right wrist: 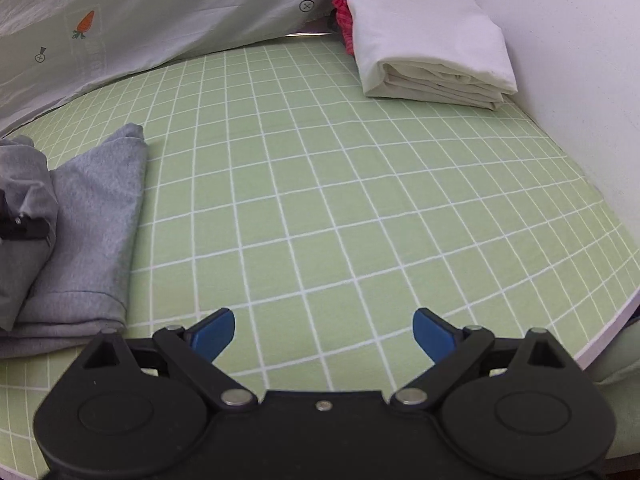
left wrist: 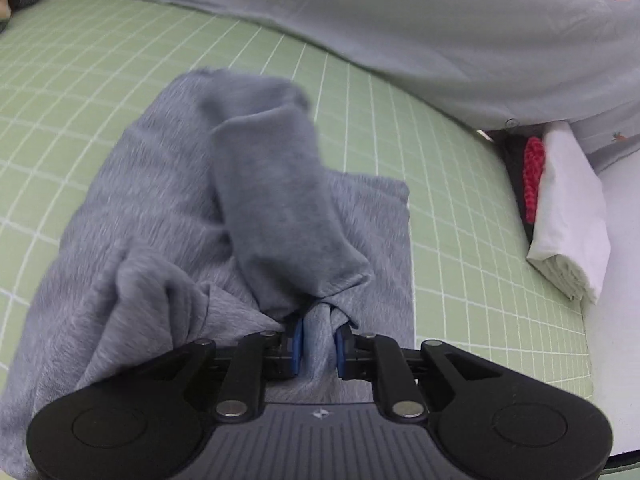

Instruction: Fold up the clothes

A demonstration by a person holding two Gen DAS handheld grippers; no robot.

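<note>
Our left gripper was clamped on a bunched fold of the grey garment, which lay partly folded on the green checked sheet. Our right gripper hovered agape, holding nothing. We judged the thick bunch could slip free, undoing the fold. No writing was readable.

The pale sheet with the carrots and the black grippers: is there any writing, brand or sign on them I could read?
No readable words or numbers anywhere.
Pale sheet: printed carrots and small circled-cross symbols, no letters.
Left gripper: a tiny light emblem on its ribbed body, too small to read.
Right gripper: no marking visible.
</note>
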